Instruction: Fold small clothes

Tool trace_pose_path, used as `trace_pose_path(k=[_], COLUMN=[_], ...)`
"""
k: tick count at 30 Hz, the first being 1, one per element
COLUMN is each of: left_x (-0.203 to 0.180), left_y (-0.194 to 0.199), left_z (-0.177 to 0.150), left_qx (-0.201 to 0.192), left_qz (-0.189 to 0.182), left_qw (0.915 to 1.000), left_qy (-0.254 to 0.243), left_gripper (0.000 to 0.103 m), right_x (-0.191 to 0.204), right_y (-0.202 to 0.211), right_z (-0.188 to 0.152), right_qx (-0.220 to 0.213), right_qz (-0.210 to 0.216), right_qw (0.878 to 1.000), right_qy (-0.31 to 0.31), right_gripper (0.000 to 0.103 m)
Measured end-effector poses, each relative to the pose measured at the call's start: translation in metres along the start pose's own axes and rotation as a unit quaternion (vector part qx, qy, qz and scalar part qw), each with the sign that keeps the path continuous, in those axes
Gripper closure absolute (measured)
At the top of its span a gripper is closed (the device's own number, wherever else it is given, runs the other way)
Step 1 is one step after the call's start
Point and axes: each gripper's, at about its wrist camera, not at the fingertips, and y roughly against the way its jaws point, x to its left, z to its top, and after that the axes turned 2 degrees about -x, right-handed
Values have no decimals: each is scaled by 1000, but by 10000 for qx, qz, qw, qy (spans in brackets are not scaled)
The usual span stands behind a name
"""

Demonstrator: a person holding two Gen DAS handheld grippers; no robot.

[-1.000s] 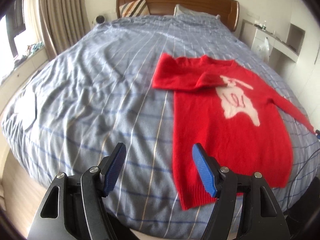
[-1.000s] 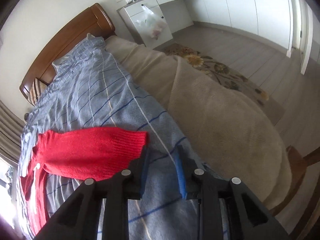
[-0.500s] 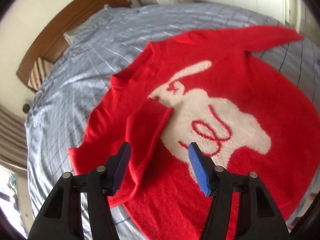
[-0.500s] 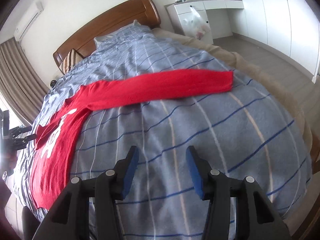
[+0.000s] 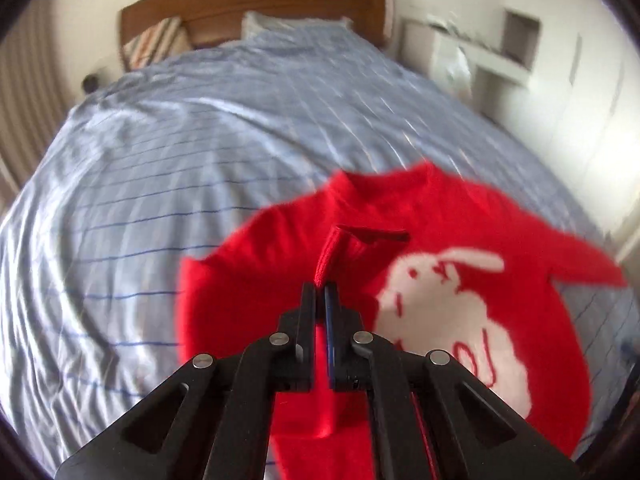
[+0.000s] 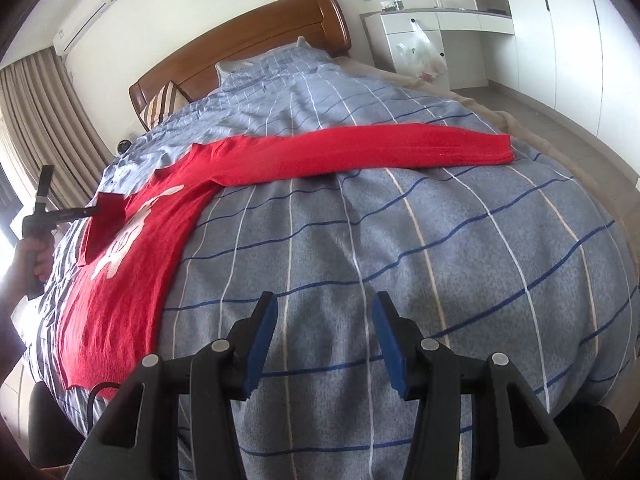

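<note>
A red sweater [image 5: 440, 220] with a white rabbit design lies flat on the blue striped bedspread [image 6: 400, 240]. My left gripper [image 5: 320, 292] is shut on the cuff of one sleeve [image 5: 326, 260], which stands up from the sweater's chest. In the right wrist view that same left gripper [image 6: 90, 211] holds the raised sleeve [image 6: 108, 220] at the far left, gripped by a person's hand [image 6: 32, 256]. The other sleeve [image 6: 380, 148] lies stretched straight across the bed. My right gripper [image 6: 324, 312] is open above bare bedspread, well short of that sleeve, with nothing between its fingers.
A wooden headboard [image 6: 248, 40] and a striped pillow [image 5: 156, 44] are at the far end. White cabinets with a hanging plastic bag [image 6: 420, 56] stand to the right, curtains [image 6: 40, 128] to the left. A beige blanket [image 6: 580, 160] edges the bed's right side.
The left gripper swung over the sweater, closed on the folded-in sleeve's cuff and raised it. The right gripper drew back from the outstretched sleeve's cuff and opened wider.
</note>
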Motion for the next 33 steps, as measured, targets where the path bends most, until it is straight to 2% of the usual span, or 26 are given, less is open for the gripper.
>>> trace_pose_path(k=[1, 2, 5, 8, 10, 12, 13, 17, 20, 24, 26, 27, 28, 30, 31, 32, 33], left_x=[27, 62, 135, 194, 220, 237, 240, 244, 247, 251, 242, 233, 221, 191, 172, 154, 136], left_y=[17, 39, 72, 89, 92, 86, 82, 73, 68, 69, 79, 86, 95, 108, 110, 108, 103], left_z=[1, -3, -23, -67, -97, -126, -136, -166, -179, -179, -177, -177, -175, -170, -166, -162, -158], left_qx=[-189, -400, -685, -633, -500, -353, -304, -195, -178, -226, -226, -252, -324, -477, -462, -373, -241], left_qz=[101, 323, 1223, 2078, 2510, 2617, 2651, 2627, 2509, 2344, 2358, 2377, 2310, 1951, 1622, 1287, 972], left_qw=[9988, 9941, 9735, 9418, 9202, 9054, 9011, 8888, 8850, 8844, 8894, 8946, 9031, 9286, 9464, 9621, 9745], left_qy=[436, 953, 1809, 2564, 2961, 3324, 3418, 3751, 3919, 4030, 3911, 3776, 3604, 3120, 2755, 2373, 2010], left_gripper=[101, 101, 101, 101, 101, 101, 101, 101, 101, 92, 81, 66, 49, 37, 33, 31, 27], right_x=[1, 2, 5, 10, 13, 17, 18, 19, 16, 16, 16, 16, 16, 17, 18, 19, 20], right_y=[-1, -1, -3, -6, -8, -10, -11, -14, -14, -15, -14, -11, -8, -2, -1, 0, 0], right_z=[0, -1, -3, -5, -6, -7, -8, -9, -10, -10, -10, -10, -10, -9, -8, -8, -7], right_qx=[-17, -18, -5, 22, 49, 77, 92, 149, 145, 154, 104, 43, -37, -196, -249, -282, -297], right_qz=[8, 4, -16, -42, -50, -71, -73, -126, -165, -197, -197, -199, -207, -238, -267, -294, -319], right_qw=[10000, 10000, 10000, 9999, 9998, 9996, 9994, 9992, 9993, 9993, 9993, 9994, 9994, 9990, 9988, 9986, 9984], right_qy=[5, 8, 34, 107, 190, 281, 315, 343, 294, 284, 284, 282, 288, 314, 332, 349, 364], right_gripper=[54, 54, 54, 54, 54, 54, 54, 54, 54, 54, 47, 45, 42, 39, 38, 37, 37])
